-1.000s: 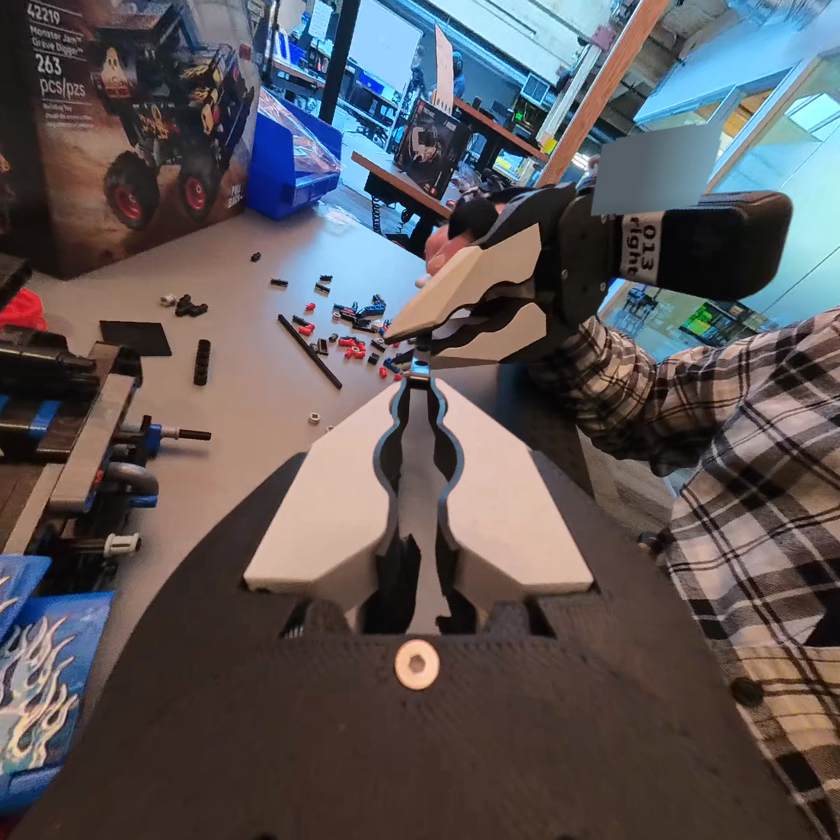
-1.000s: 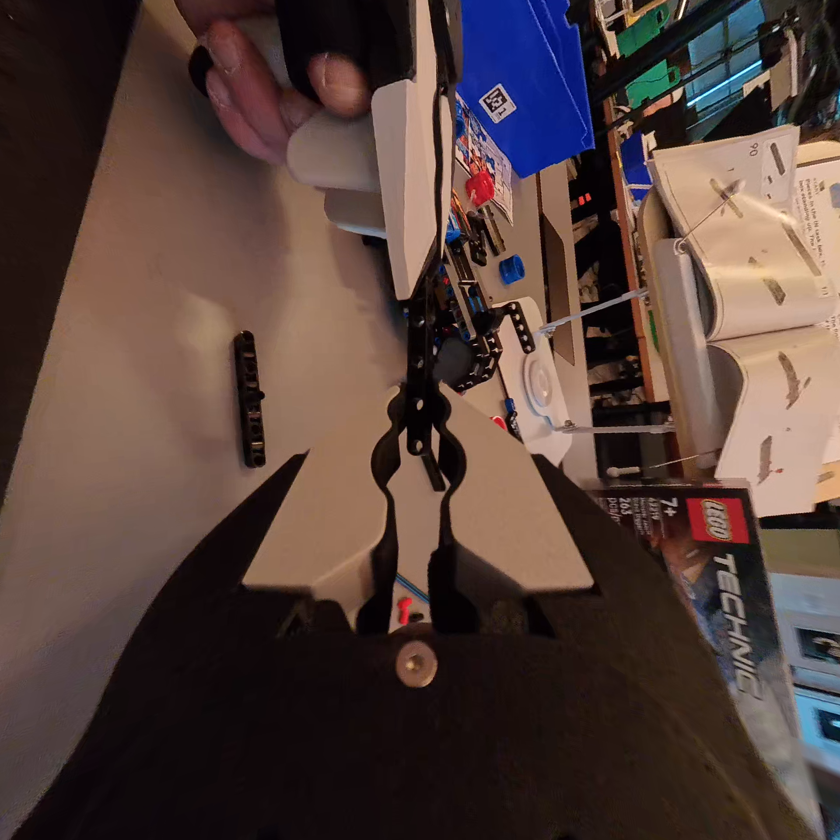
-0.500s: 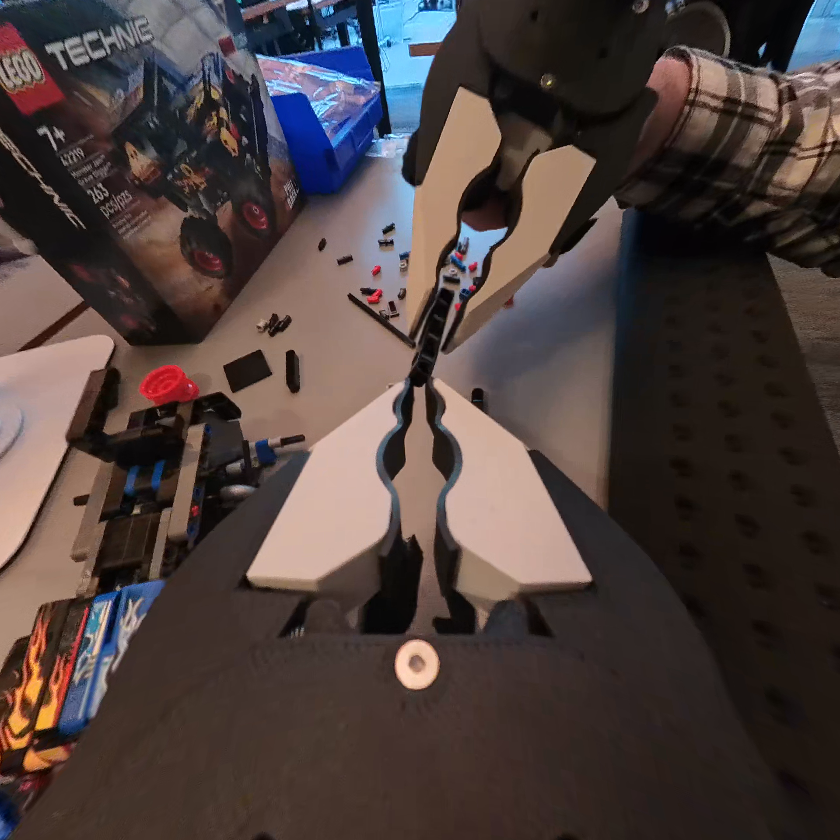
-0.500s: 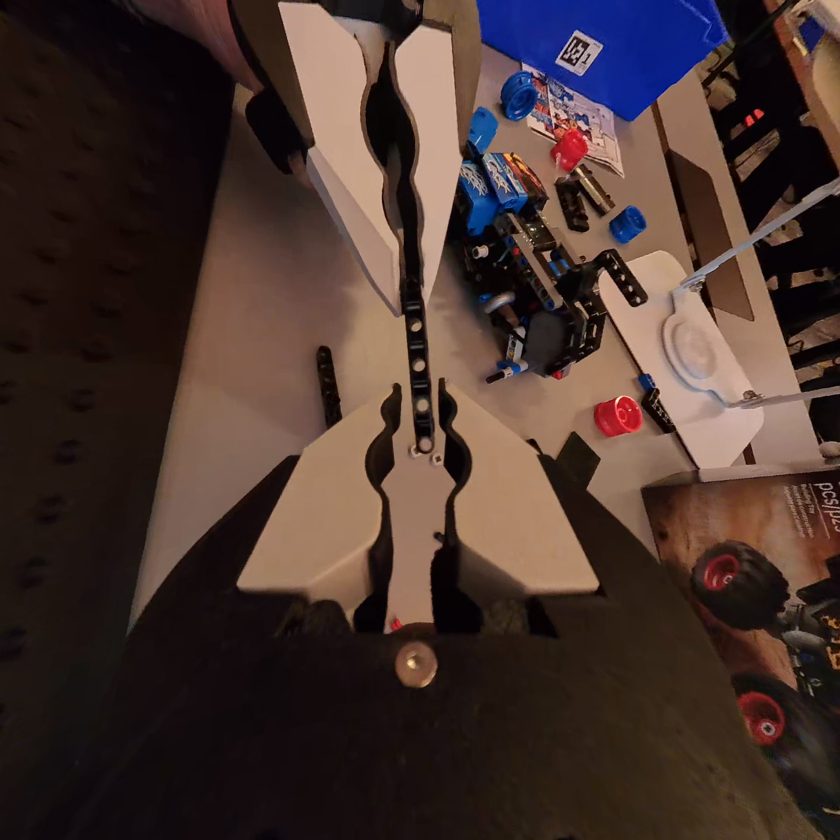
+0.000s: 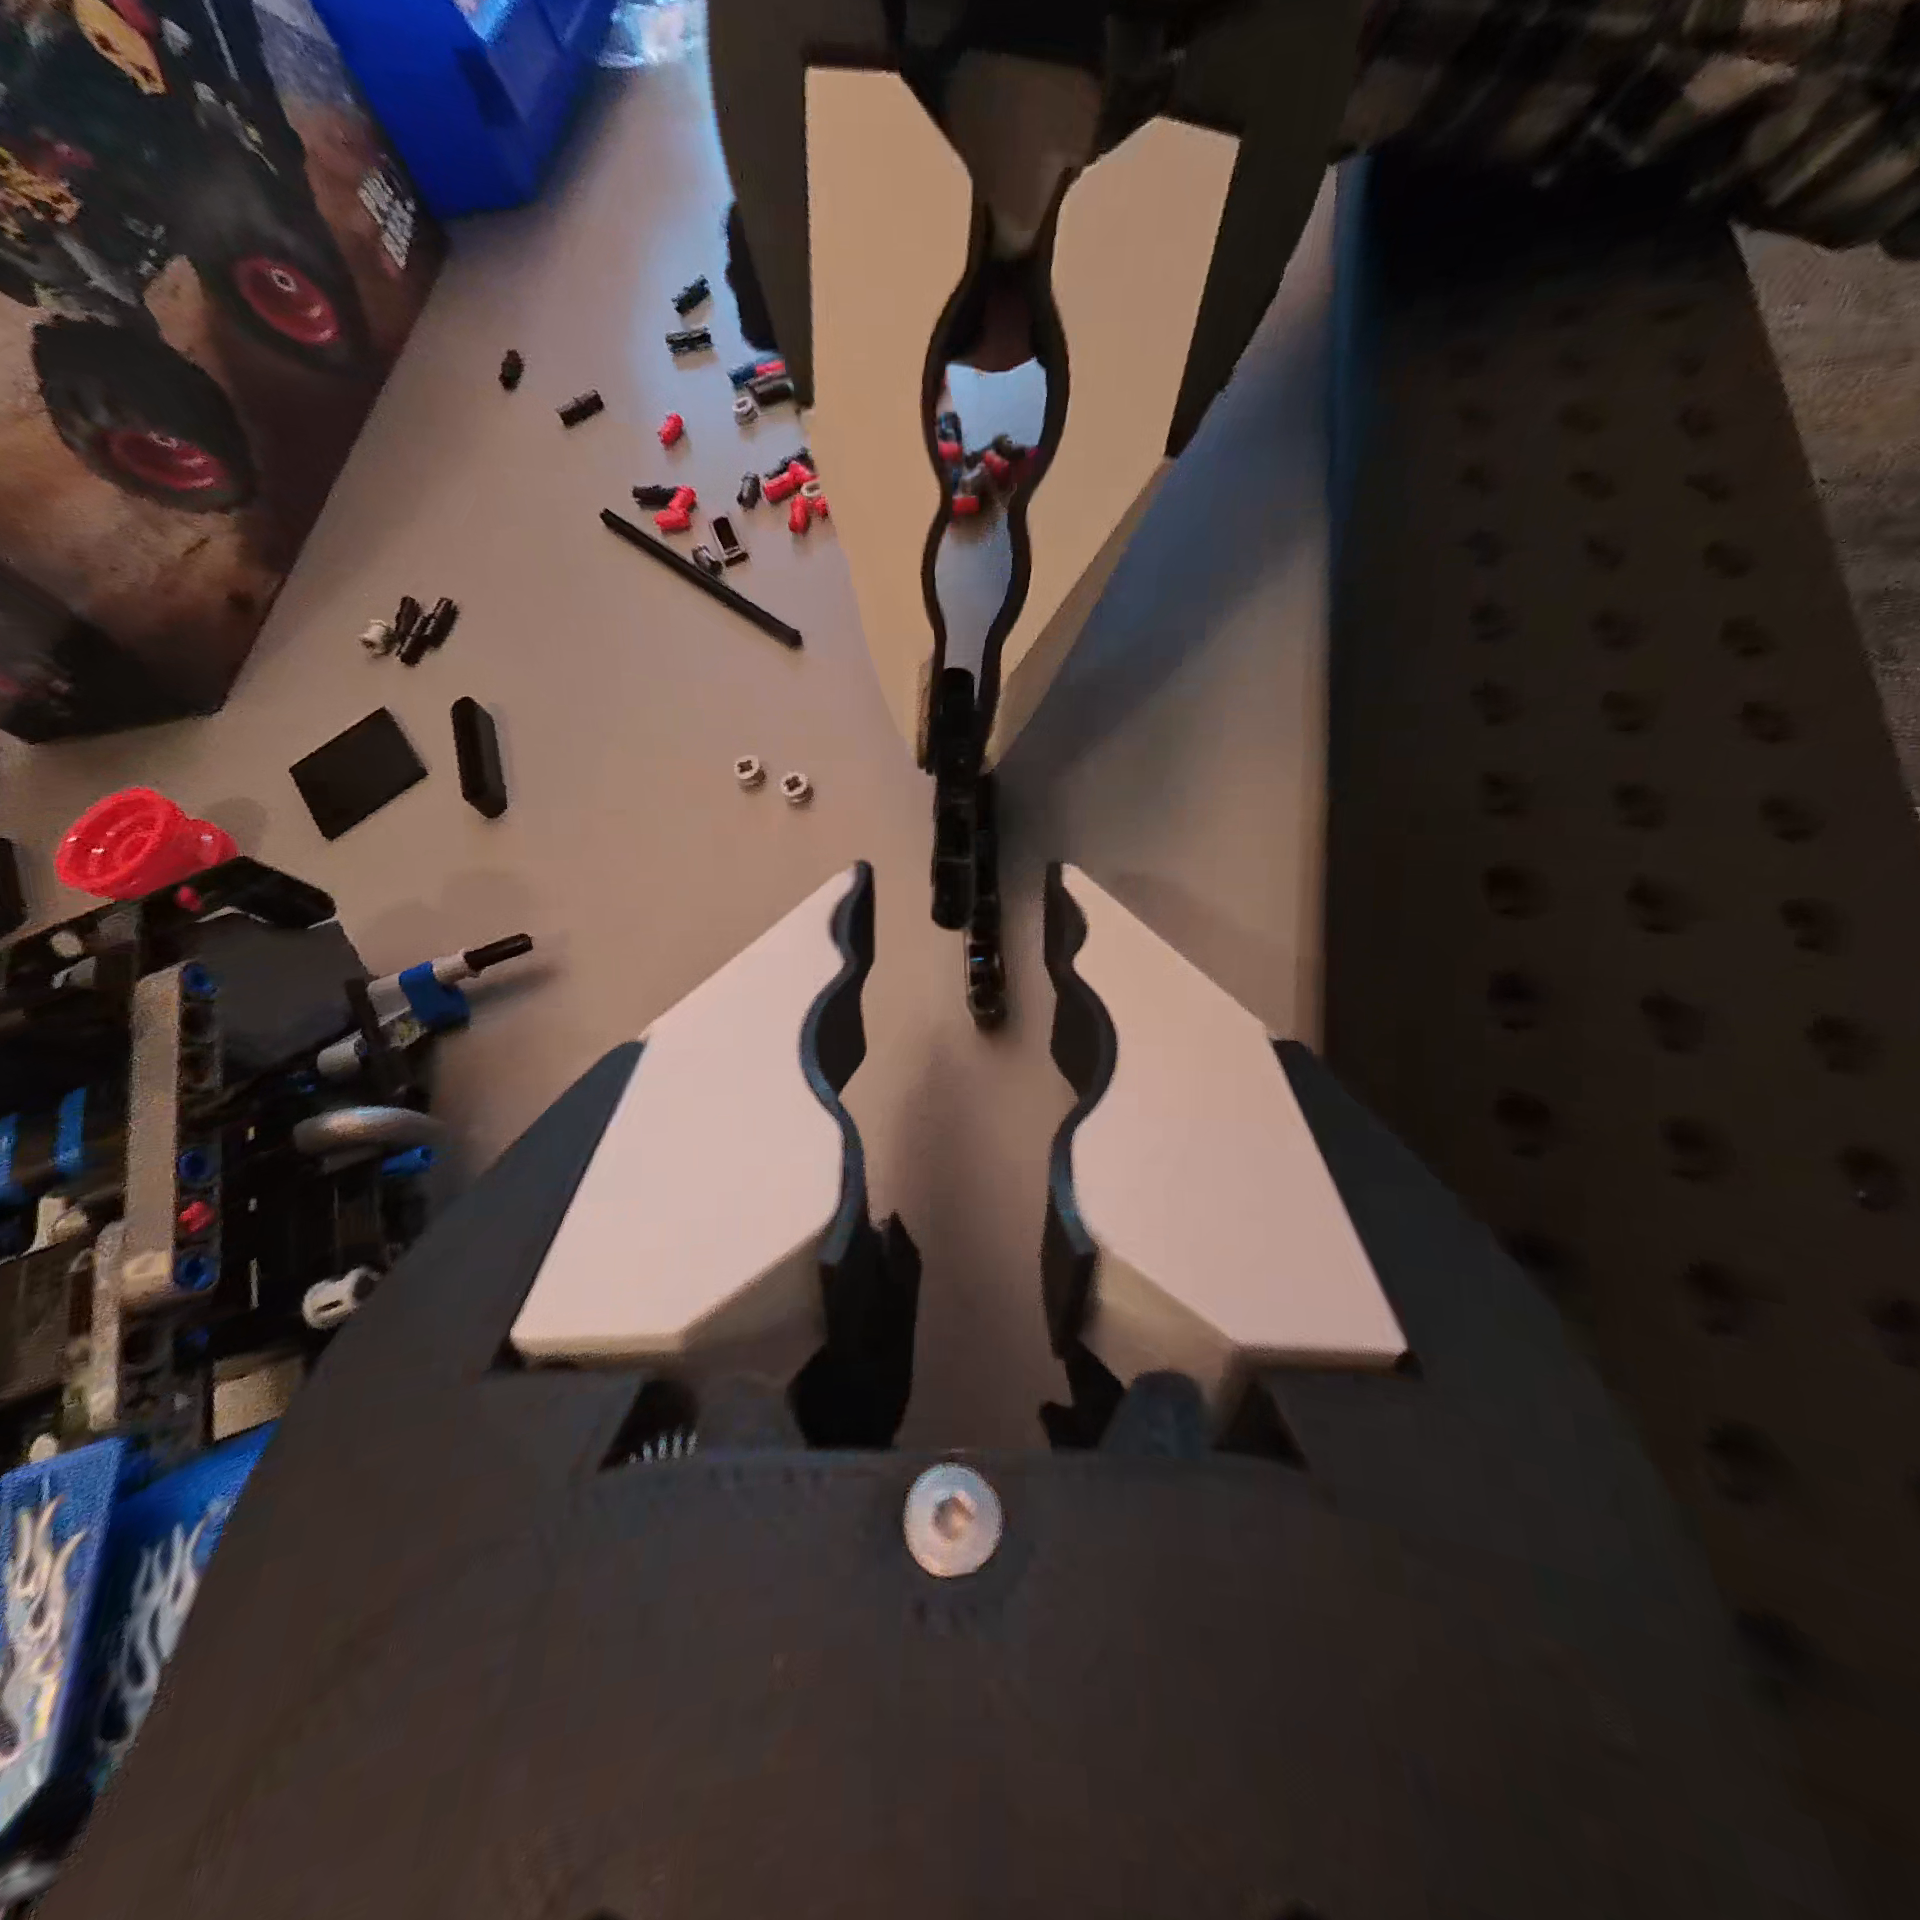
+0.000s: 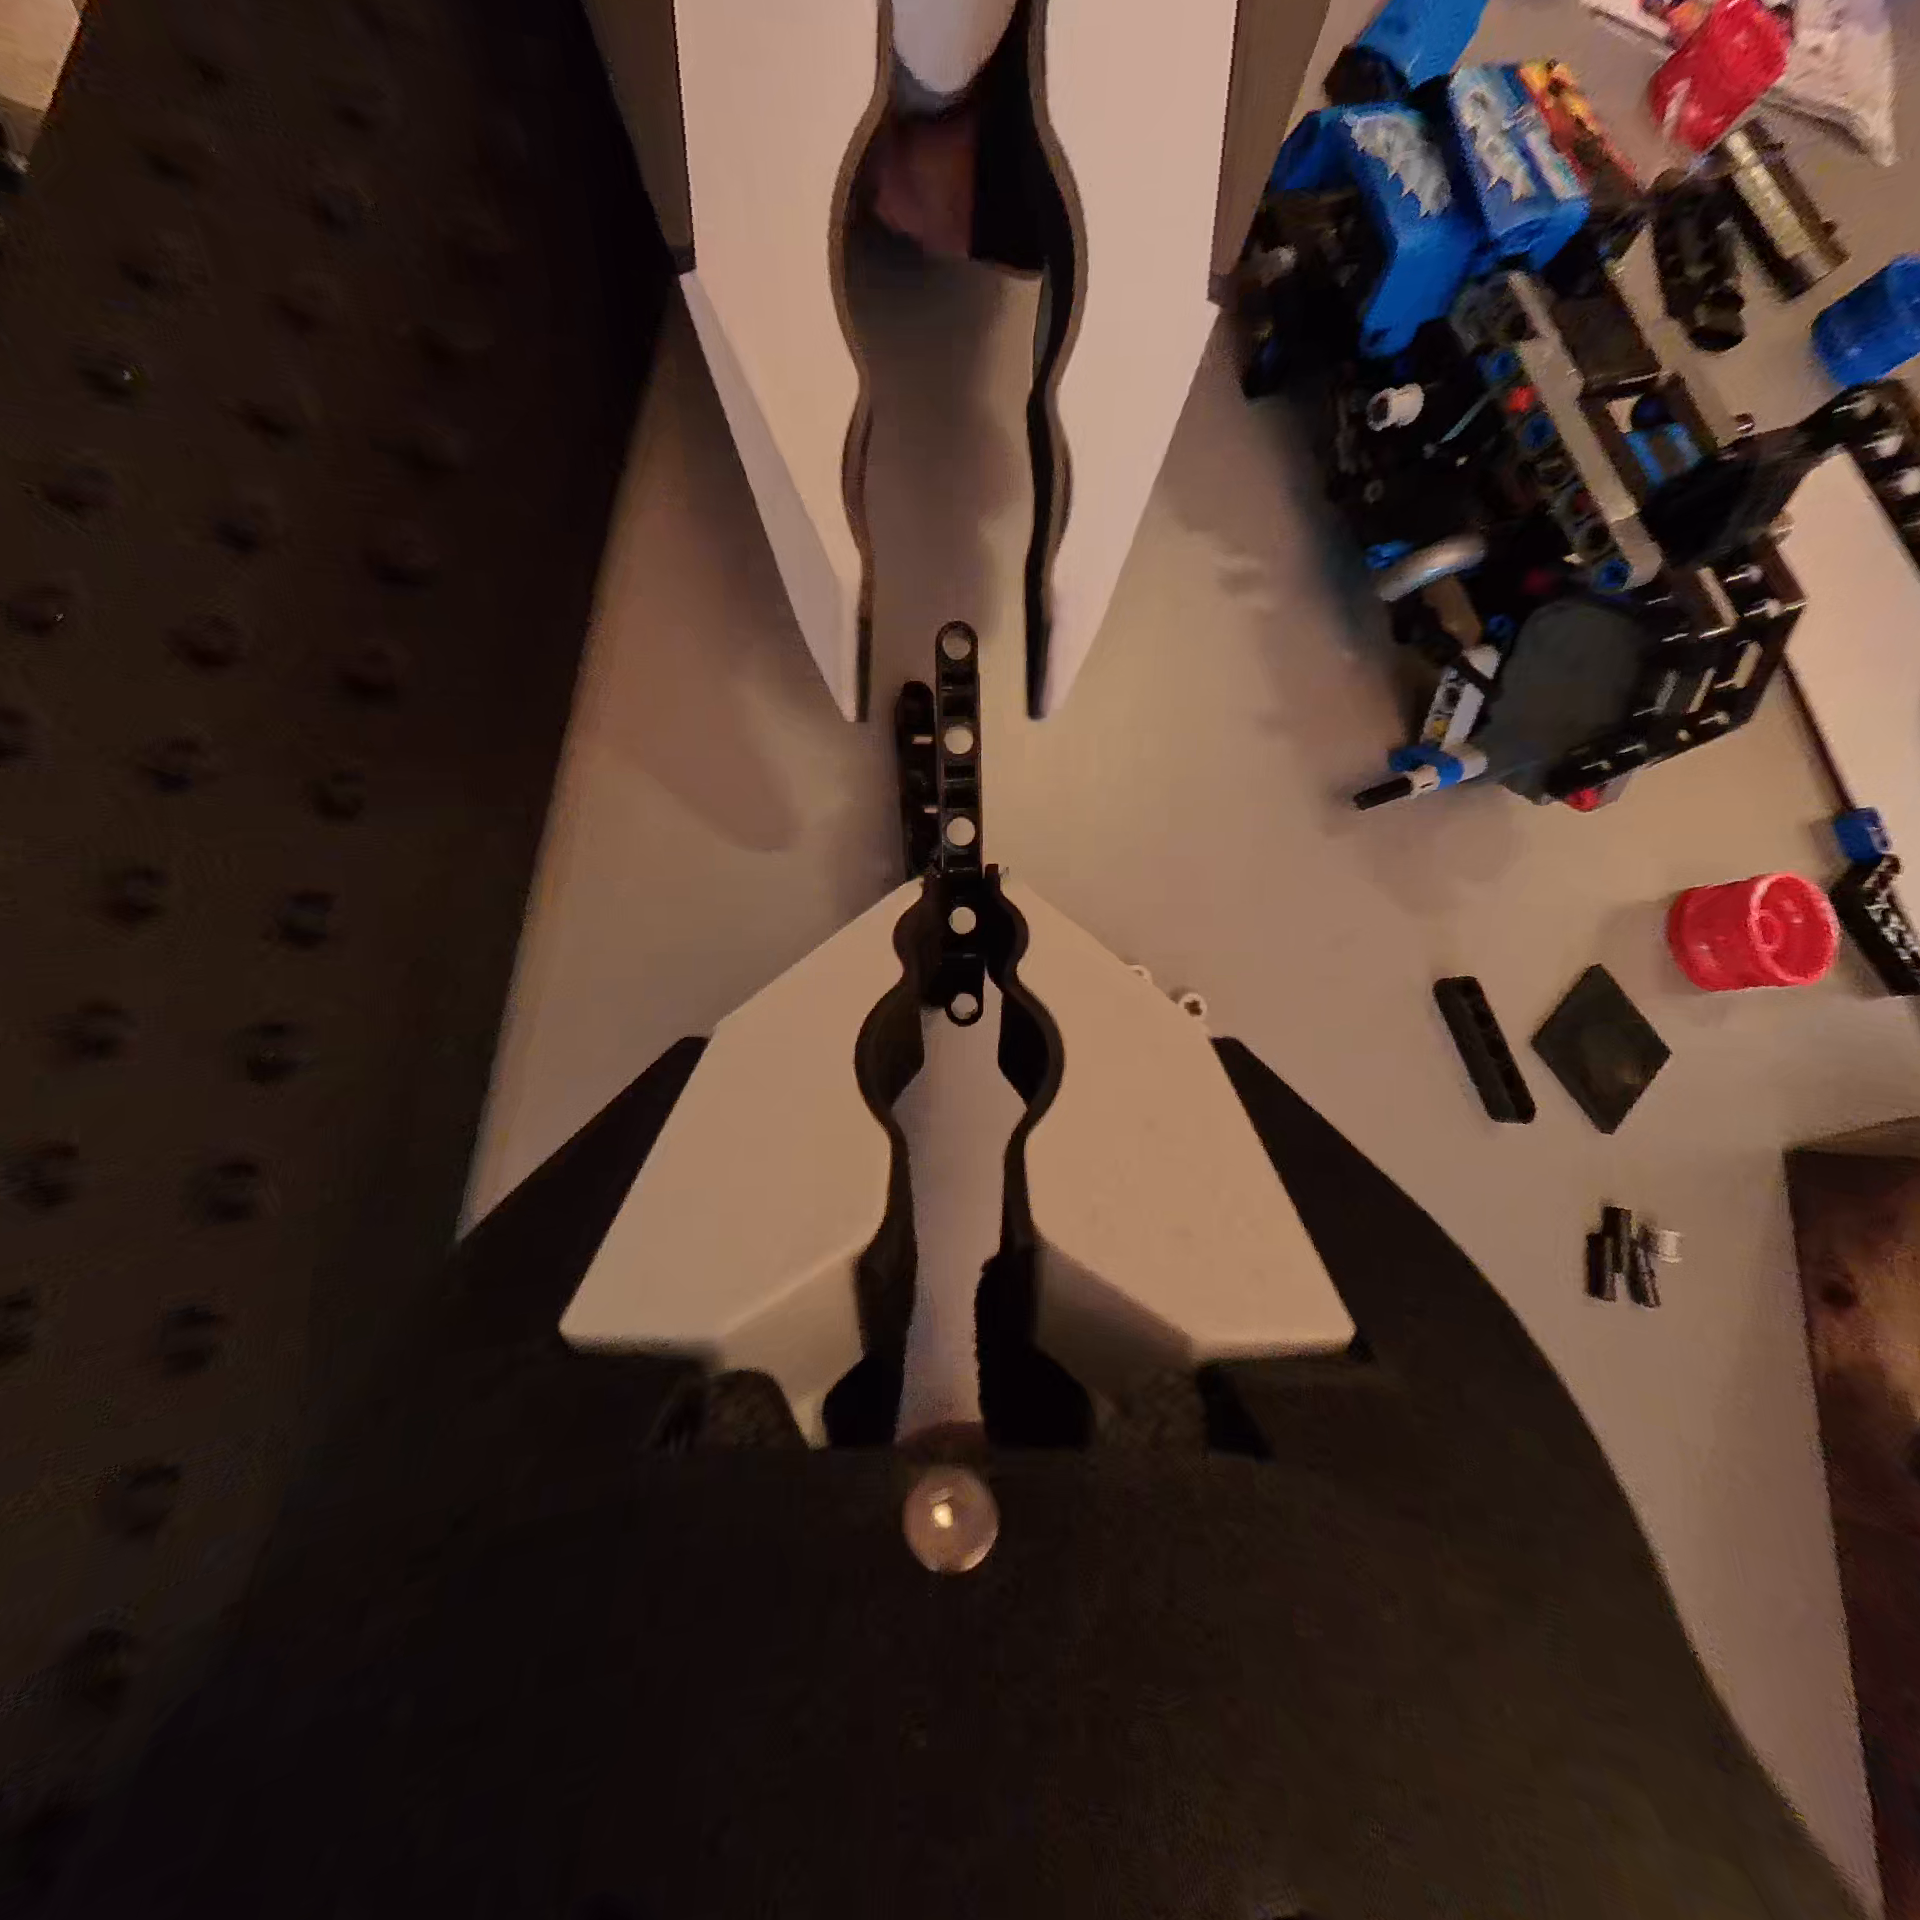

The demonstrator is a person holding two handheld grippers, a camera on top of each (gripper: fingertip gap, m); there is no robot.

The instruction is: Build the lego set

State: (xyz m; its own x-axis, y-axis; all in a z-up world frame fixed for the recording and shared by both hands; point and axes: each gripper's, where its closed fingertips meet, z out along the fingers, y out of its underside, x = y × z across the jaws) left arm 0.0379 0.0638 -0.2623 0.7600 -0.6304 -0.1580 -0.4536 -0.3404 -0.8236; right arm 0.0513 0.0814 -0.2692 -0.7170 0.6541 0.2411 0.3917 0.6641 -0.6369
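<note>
My right gripper [image 6: 961,883] pinches the black beam [image 6: 958,821] by one end above the table [image 6: 1195,831], leaving it clear between my spread-apart left gripper [image 5: 956,883].

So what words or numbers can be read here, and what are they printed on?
I won't quote writing; here is what bears it.
Set box: small white print beside the pictured wheel, blurred.
Blue flame panels: graphics only, no clear letters.
</note>
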